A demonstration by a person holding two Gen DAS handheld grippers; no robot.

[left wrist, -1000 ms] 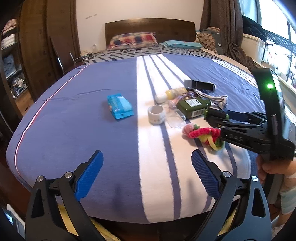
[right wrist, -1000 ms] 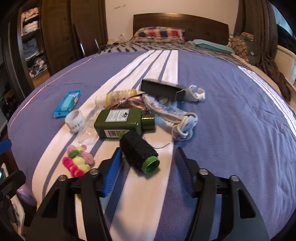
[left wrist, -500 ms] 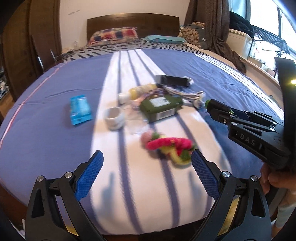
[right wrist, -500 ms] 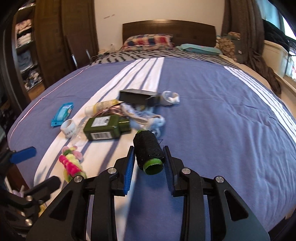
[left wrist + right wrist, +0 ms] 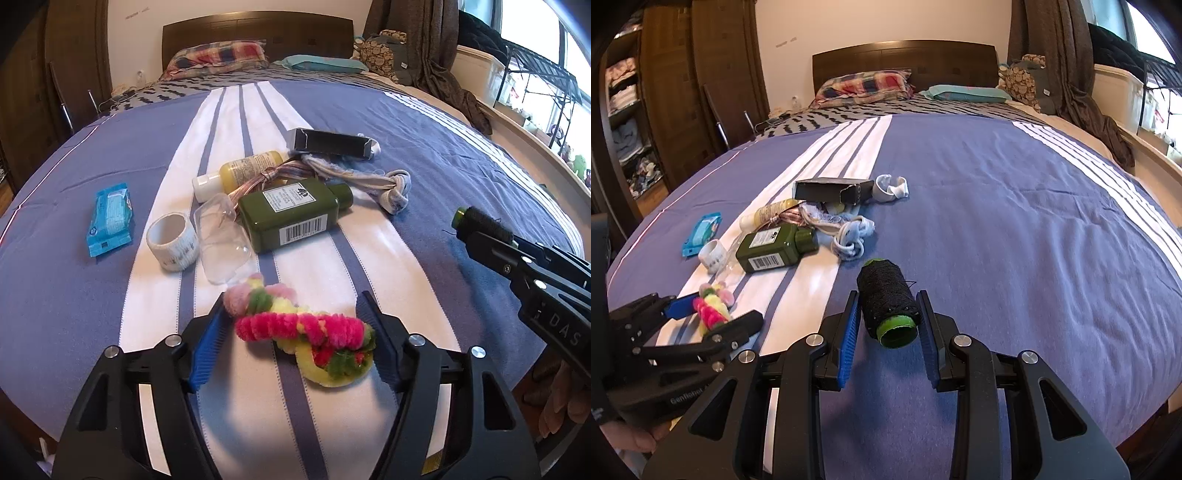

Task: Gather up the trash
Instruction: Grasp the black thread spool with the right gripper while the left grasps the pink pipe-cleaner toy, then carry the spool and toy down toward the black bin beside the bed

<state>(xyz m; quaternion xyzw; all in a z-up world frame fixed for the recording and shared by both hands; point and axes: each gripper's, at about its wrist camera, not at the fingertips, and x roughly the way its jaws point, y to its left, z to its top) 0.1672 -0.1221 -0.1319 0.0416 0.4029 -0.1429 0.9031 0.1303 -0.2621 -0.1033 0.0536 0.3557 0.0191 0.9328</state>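
My right gripper (image 5: 888,317) is shut on a black thread spool with a green core (image 5: 886,295), held above the bedspread; the spool also shows in the left wrist view (image 5: 480,223). My left gripper (image 5: 295,332) has its fingers on both sides of a pink, yellow and green fuzzy pipe-cleaner bundle (image 5: 306,332) lying on the white stripe, touching or nearly touching it. The bundle shows in the right wrist view too (image 5: 713,306).
On the bed (image 5: 443,155) lie a green bottle (image 5: 291,212), a yellow bottle (image 5: 240,171), a clear plastic lid (image 5: 221,243), a tape roll (image 5: 171,243), a blue wipes pack (image 5: 109,218), a black box (image 5: 332,144) and knotted cloth (image 5: 391,190). Pillows lie at the headboard.
My left gripper moved forward and closed in around the fuzzy bundle. My right gripper closed on the thread spool and lifted it away to the right.
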